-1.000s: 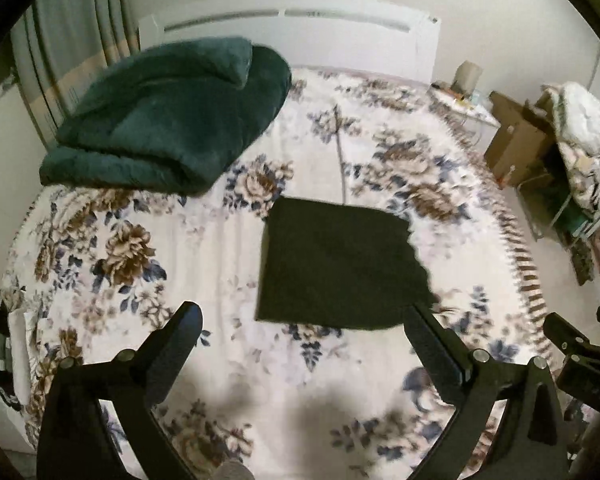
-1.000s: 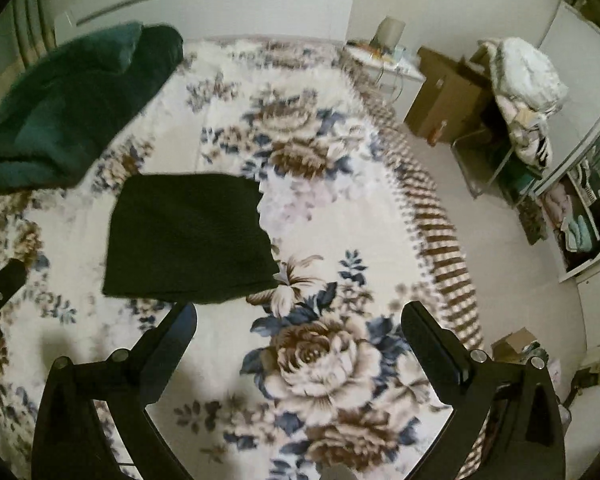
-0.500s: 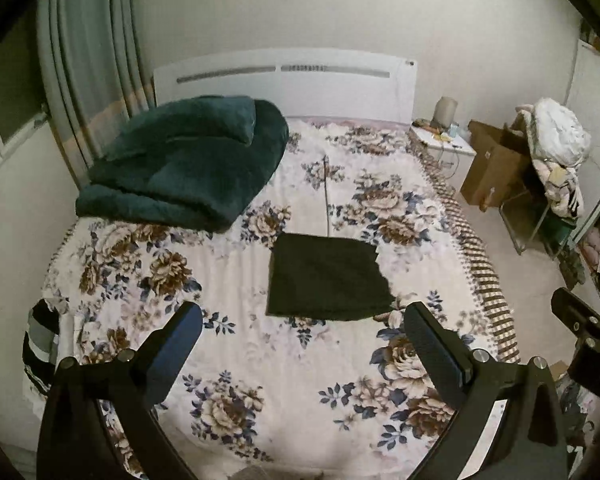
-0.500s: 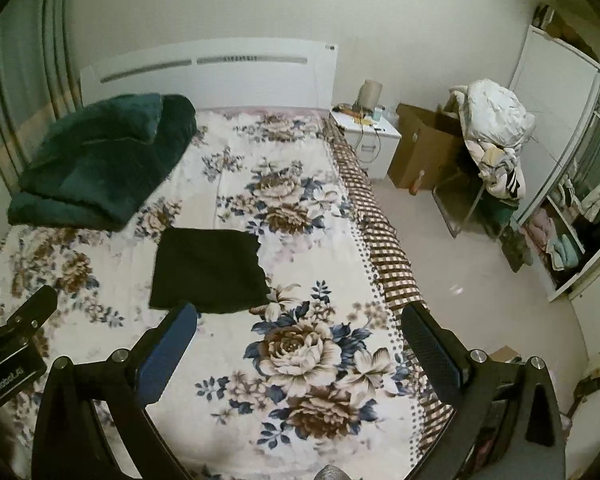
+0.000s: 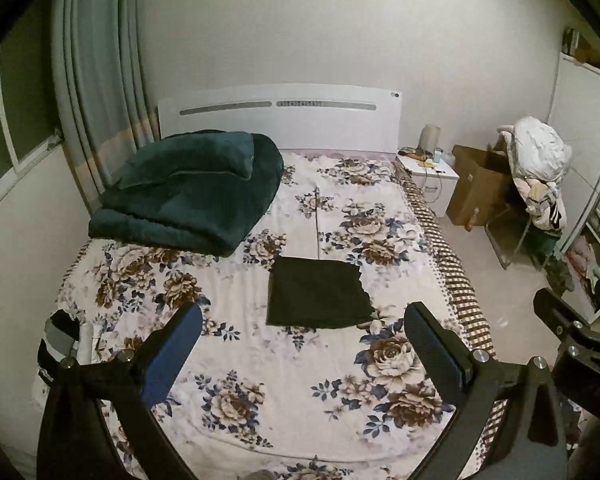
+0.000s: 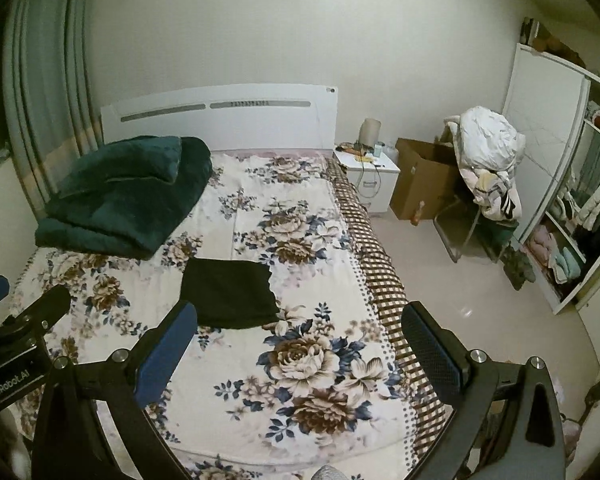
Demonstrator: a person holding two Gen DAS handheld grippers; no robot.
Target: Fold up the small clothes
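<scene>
A small dark garment (image 5: 318, 294) lies folded flat in a rectangle on the floral bedspread (image 5: 260, 392), near the middle of the bed; it also shows in the right wrist view (image 6: 228, 294). My left gripper (image 5: 302, 354) is open and empty, held high above the foot of the bed, well short of the garment. My right gripper (image 6: 300, 352) is open and empty, also high and back from the garment, to the right of the left one.
A folded dark green blanket (image 5: 192, 192) lies at the bed's head on the left. A white headboard (image 5: 280, 116), curtains (image 5: 96, 92), a white nightstand (image 6: 366, 178), a cardboard box (image 6: 420, 184), a chair piled with laundry (image 6: 488, 164) and a wardrobe (image 6: 572, 200) surround the bed.
Both grippers have pulled up and back from the bed, so the garment looks smaller and more of the room shows. The garment has not moved. Both stay open.
</scene>
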